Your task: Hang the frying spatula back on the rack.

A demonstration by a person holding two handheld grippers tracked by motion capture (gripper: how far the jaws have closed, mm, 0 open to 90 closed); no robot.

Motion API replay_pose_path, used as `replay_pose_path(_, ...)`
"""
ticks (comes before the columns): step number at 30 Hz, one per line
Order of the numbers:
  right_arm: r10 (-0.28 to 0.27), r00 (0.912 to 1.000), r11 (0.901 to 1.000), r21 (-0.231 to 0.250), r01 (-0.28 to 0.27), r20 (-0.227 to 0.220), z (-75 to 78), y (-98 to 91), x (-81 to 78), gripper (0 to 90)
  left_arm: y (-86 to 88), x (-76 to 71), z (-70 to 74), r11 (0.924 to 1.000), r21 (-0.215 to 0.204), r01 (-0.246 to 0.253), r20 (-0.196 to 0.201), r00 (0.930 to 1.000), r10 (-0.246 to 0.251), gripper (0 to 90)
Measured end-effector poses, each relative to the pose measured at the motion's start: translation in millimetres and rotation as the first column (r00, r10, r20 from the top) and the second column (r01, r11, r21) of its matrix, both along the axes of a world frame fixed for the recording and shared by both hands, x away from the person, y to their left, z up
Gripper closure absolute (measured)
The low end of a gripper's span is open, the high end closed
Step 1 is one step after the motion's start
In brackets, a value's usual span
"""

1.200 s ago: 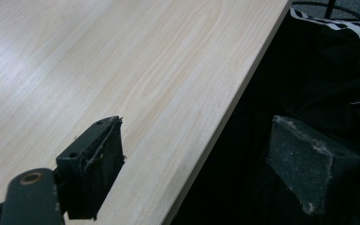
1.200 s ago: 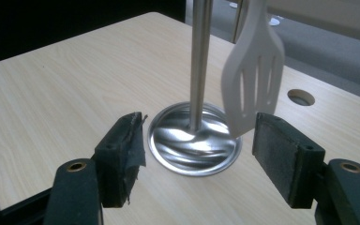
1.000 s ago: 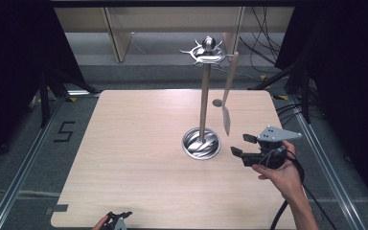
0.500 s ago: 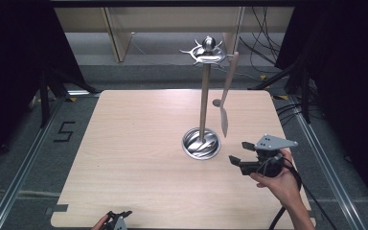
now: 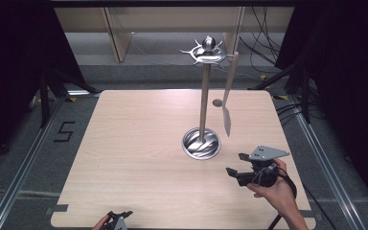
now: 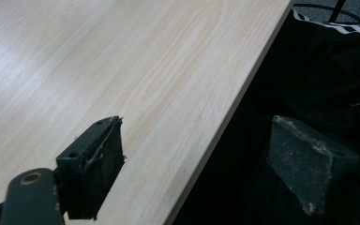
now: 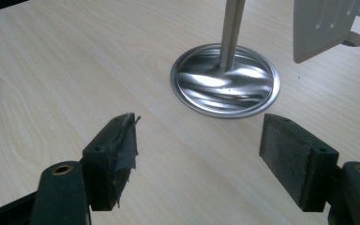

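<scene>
High view: the right gripper [image 5: 235,165] has dropped lower and nearer since a second ago, jaws just opened wider, empty, at four o'clock from the stand [image 5: 201,143] bearing the hanging spatula [image 5: 227,93]. Left gripper [image 5: 120,216] stays gaping, empty.

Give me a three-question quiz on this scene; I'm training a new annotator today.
1. True or false: the spatula hangs from the utensil stand.
2. What is between the right gripper jaws? A) the spatula B) nothing C) the stand's pole
3. Over which table edge does the left gripper sit?

Key:
1. True; it dangles from the top ring, blade above the tabletop.
2. B; the jaws stand open.
3. The near edge, one jaw over the wood, one past it.
</scene>
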State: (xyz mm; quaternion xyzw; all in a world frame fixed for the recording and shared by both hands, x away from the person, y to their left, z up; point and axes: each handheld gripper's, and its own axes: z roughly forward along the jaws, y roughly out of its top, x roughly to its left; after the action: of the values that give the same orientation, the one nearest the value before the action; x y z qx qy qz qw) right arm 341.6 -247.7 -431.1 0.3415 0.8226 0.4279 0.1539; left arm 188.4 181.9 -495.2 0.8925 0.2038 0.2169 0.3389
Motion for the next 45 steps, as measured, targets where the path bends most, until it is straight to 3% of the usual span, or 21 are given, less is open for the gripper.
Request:
replay_pose_path(1,0.015,0.9998,0.9999,-0.003,-0.014,0.011,-1.6,-0.7,1.2,28.6,-0.2,-0.1,-0.4,1.0000,-0.005,-0.005,0.000,1.0000,0.005,17.7)
replay_pose_path(2,-0.010,0.9999,0.9999,-0.005,0.010,0.001,-2.2,-0.9,-0.1,28.6,0.8,1.2,0.4,0.9997,0.025,0.003,0.005,1.0000,-0.003,17.7)
replay_pose_path(3,-0.015,0.9997,0.9999,0.006,0.015,-0.018,-2.9,-0.2,-1.3,28.6,0.5,0.4,0.3,1.0000,0.007,-0.002,0.002,1.0000,0.002,17.7)
replay_pose_path(4,0.008,1.0000,1.0000,-0.001,-0.008,-0.005,-3.7,-0.9,0.4,28.6,0.8,0.3,0.9,0.9999,0.015,-0.003,0.010,0.9999,0.003,17.7)
replay_pose_path(5,-0.012,0.9995,0.9999,0.002,0.012,-0.030,-3.7,-0.1,-2.2,28.6,1.0,0.6,1.0,0.9997,0.026,-0.003,0.012,0.9999,0.003,17.7)
replay_pose_path(7,-0.008,0.9996,1.0000,-0.001,0.008,-0.026,-4.1,-0.3,-2.0,28.6,0.9,0.5,0.6,0.9996,0.027,-0.006,0.012,0.9999,0.005,17.7)
replay_pose_path(8,-0.007,0.9999,1.0000,0.000,0.007,-0.015,-5.4,0.1,-2.0,28.5,0.2,-0.1,0.0,1.0000,0.004,-0.005,0.002,1.0000,0.005,17.7)
replay_pose_path(14,-0.007,0.9998,1.0000,-0.003,0.007,-0.019,-7.9,-2.2,-4.5,28.3,1.0,0.1,-0.4,0.9996,0.029,-0.006,0.009,0.9999,0.006,17.7)
replay_pose_path(16,0.014,0.9998,0.9999,-0.002,-0.014,-0.011,-9.6,-3.1,-5.2,27.8,1.1,0.2,-0.4,0.9998,0.016,-0.009,0.009,0.9999,0.009,17.7)
replay_pose_path(19,-0.006,0.9996,1.0000,0.003,0.007,-0.028,-11.0,-4.7,-10.1,27.3,2.0,0.5,-0.8,0.9998,0.018,-0.008,0.006,0.9999,0.008,17.7)
replay_pose_path(20,-0.003,0.9999,1.0000,-0.001,0.003,-0.013,-11.8,-5.8,-10.2,27.2,2.3,0.7,-1.0,0.9998,0.019,-0.009,0.006,0.9999,0.009,17.7)
replay_pose_path(21,-0.004,0.9994,1.0000,0.003,0.004,-0.035,-12.5,-5.6,-12.0,27.1,2.3,0.8,-0.9,0.9998,0.020,-0.010,0.007,0.9999,0.010,17.7)
replay_pose_path(24,-0.014,0.9995,0.9998,0.011,0.014,-0.027,-15.6,-6.0,-14.1,26.6,1.9,0.9,-1.4,0.9999,0.011,-0.001,-0.003,1.0000,0.001,17.7)
replay_pose_path(25,0.007,0.9999,1.0000,0.000,-0.006,-0.016,-16.5,-7.0,-12.6,26.5,1.8,0.8,-1.6,1.0000,0.009,-0.002,-0.003,1.0000,0.002,17.7)
replay_pose_path(28,-0.008,0.9996,0.9999,0.008,0.008,-0.027,-18.4,-5.6,-16.1,26.2,1.6,0.5,-2.1,1.0000,-0.004,-0.007,-0.006,1.0000,0.007,17.7)
replay_pose_path(36,0.020,0.9995,0.9998,-0.006,-0.021,-0.025,-25.8,-2.2,-21.4,25.4,2.6,-0.3,-1.0,0.9998,0.015,-0.012,0.009,0.9999,0.012,17.7)
replay_pose_path(37,-0.001,0.9984,1.0000,0.001,0.001,-0.057,-26.6,-0.1,-25.0,25.4,2.9,-0.3,-0.8,0.9998,0.016,-0.011,0.010,0.9999,0.011,17.7)
replay_pose_path(38,0.018,0.9995,0.9998,-0.011,-0.018,-0.026,-28.5,-0.5,-23.4,25.2,2.9,-0.3,-0.8,0.9998,0.016,-0.011,0.010,0.9999,0.011,17.7)
replay_pose_path(40,0.006,0.9984,1.0000,-0.007,-0.006,-0.057,-30.7,2.2,-26.3,25.0,2.8,-0.3,-1.7,1.0000,0.007,-0.007,0.002,1.0000,0.007,17.7)
replay_pose_path(41,0.020,0.9991,0.9997,-0.016,-0.021,-0.038,-31.9,1.7,-24.9,25.0,2.8,-0.3,-1.6,0.9999,0.008,-0.008,0.004,1.0000,0.008,17.7)
replay_pose_path(45,0.021,0.9991,0.9996,-0.021,-0.022,-0.037,-34.1,3.5,-26.8,24.7,2.6,-0.5,-1.6,1.0000,0.007,-0.007,0.004,1.0000,0.007,17.7)
